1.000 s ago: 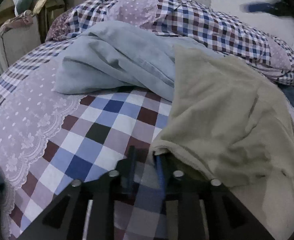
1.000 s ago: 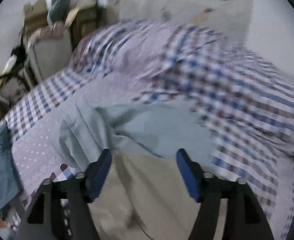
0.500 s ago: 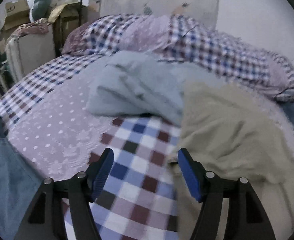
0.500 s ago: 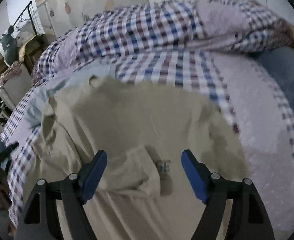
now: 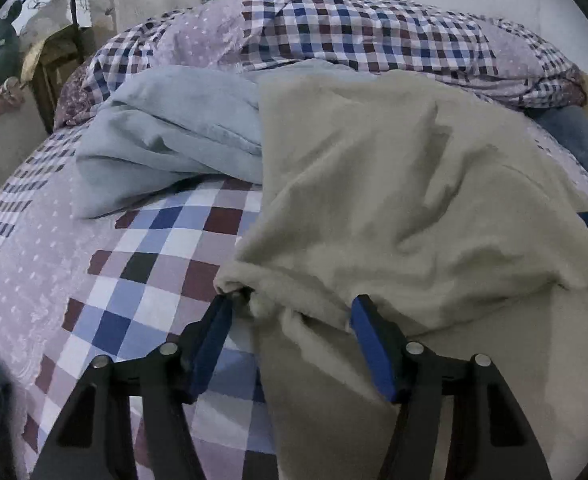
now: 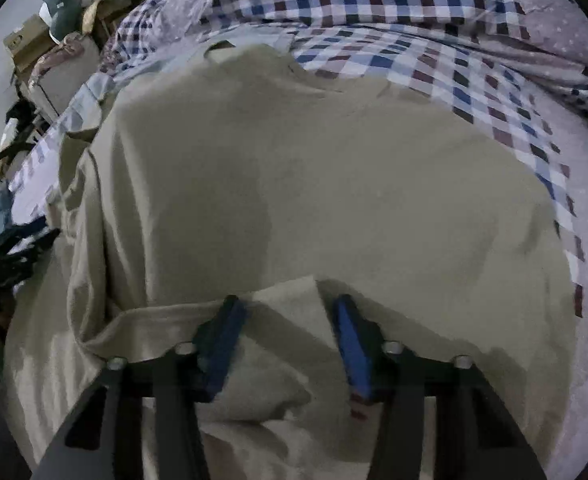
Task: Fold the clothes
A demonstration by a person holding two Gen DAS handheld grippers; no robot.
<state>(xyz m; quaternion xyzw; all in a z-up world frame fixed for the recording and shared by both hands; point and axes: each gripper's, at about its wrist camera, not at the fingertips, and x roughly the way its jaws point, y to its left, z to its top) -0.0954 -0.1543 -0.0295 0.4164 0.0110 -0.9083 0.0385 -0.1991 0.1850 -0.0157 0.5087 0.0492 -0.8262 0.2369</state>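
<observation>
A beige garment (image 5: 394,200) lay spread over the checked bed (image 5: 161,256), partly covering a light blue garment (image 5: 173,136) toward the bed's far edge. The left gripper (image 5: 291,308) had its jaws spread around a bunched beige corner. The right gripper (image 6: 289,308) had its jaws spread over a beige fold.

Beige garment (image 5: 394,208) ahead of the blue-padded tongs; pale blue garment (image 5: 173,136) ahead-left. Bedsheet (image 5: 153,264): blue, maroon, white checks, lilac with white dots to the left. Duvet (image 5: 374,36) beyond: same check.
</observation>
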